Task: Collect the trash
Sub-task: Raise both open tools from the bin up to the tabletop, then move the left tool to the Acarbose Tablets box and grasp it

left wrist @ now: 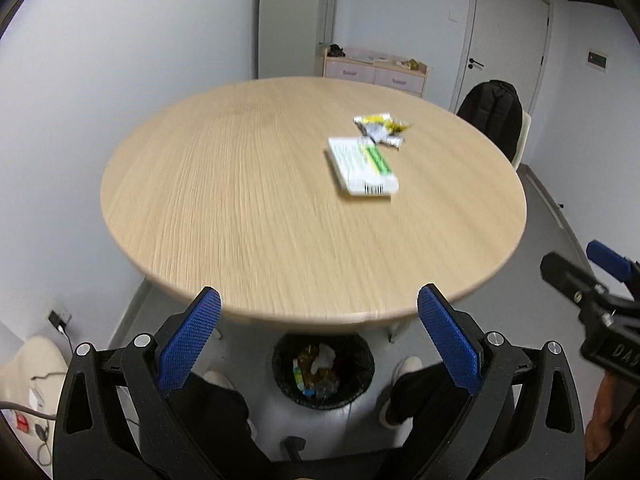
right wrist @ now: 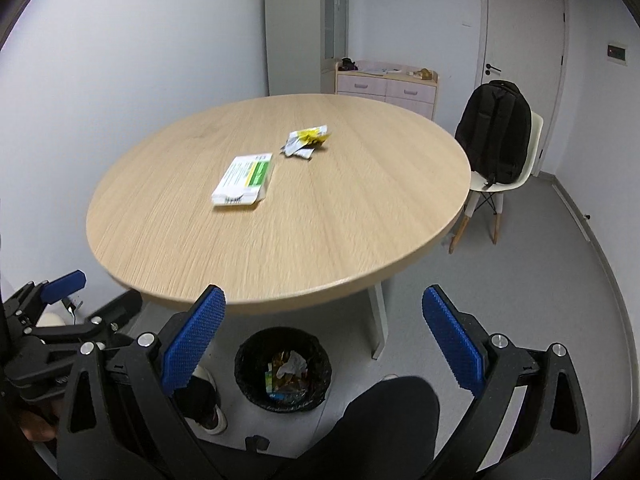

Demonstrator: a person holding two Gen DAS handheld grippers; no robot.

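Both claws are held short of the near edge of the round table (right wrist: pixel 360 240), above the floor. The left claw (left wrist: pixel 320 340) is spread wide with nothing between its blue pads; the right claw (right wrist: pixel 324 340) is likewise wide open and empty. Each shows at the border of the other's view.

Two pieces of trash remain on the table, well apart from both claws:
- A flat white carton (right wrist: pixel 245 179) with a green label, lying on its broad face toward the middle of the table.
- A crumpled yellow-and-white wrapper (right wrist: pixel 306 142) just beyond the carton, near it; contact between the two cannot be confirmed.

A black-lined waste bin (right wrist: pixel 283 368) stands on the floor under the near table edge, between the person's shoes, and already holds mixed scraps.

Handling estimate:
- Carton: probably light thin card, stiff across its face but easily crushed. It lies low, so grip across the narrow width at one end, with the lower finger sliding along the table.
- Wrapper: probably very light, soft film, likely slippery. Close on the raised bunched centre, not on a loose flap, which may tear or slip free.

Both frames carry motion blur, so print on the trash is unreadable
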